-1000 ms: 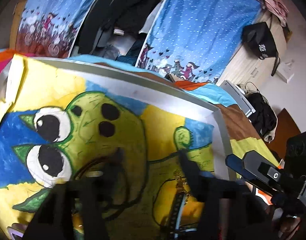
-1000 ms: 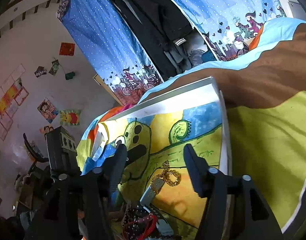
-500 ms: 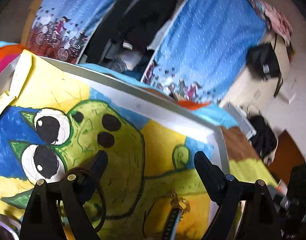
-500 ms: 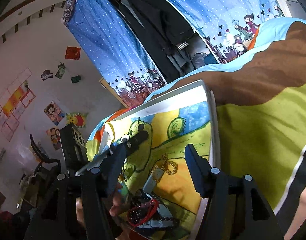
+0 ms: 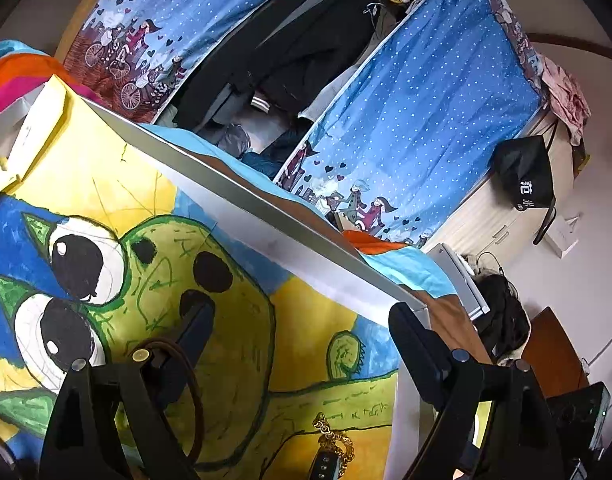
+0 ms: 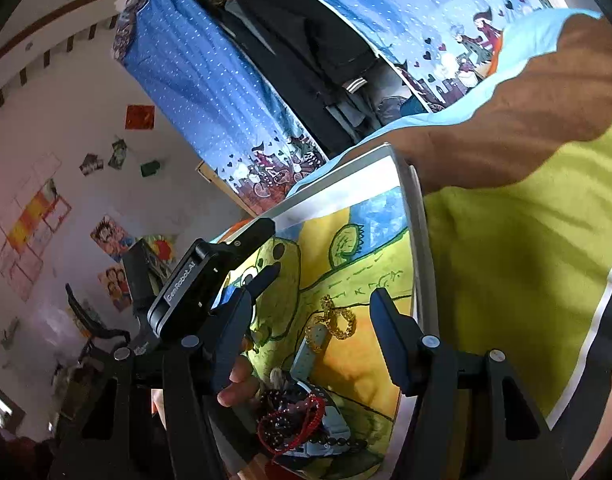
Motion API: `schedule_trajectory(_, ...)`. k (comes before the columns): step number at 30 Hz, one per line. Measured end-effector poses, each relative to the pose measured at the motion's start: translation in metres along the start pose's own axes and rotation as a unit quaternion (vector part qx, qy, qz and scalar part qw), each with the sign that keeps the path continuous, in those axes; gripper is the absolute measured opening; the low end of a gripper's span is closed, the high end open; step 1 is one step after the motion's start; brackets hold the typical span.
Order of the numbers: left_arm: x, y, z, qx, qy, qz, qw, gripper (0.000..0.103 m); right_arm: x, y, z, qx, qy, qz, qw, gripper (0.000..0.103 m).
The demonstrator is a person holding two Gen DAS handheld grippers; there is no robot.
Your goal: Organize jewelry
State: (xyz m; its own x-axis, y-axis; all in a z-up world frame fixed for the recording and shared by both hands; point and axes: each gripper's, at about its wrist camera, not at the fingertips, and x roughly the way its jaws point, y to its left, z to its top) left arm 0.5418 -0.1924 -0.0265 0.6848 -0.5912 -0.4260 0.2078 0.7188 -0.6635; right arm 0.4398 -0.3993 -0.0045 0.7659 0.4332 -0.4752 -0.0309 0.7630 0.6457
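Gold chain [image 6: 337,320] beside watch [image 6: 306,356]; red beads [image 6: 294,424] nearer.

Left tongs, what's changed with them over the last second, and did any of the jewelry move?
The left tongs have just been opening and now stand wide, with nothing between the fingers; a brown ring-shaped band lies by their left finger. They also rolled. The right tongs stayed half open over the gold chain, which lies where it was on the painted board.

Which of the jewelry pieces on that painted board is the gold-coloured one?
The gold chain, lying alone higher up the painted board. The red bead bracelet and dark bead strands sit piled together lower down, nearer the camera.
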Motion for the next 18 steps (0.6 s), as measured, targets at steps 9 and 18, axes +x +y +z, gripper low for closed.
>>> schedule_trajectory(9,-0.002,0.002,-0.001,-0.002,0.002,-0.009,1.0,0.089,0.025,0.002,-0.004,0.05,-0.03,0.034,0.998,0.07)
schedule_trajectory(18,-0.007,0.004,-0.012,-0.014,0.074,-0.068,0.9949,0.089,0.034,0.012,-0.01,0.045,-0.041,0.046,0.997,0.073)
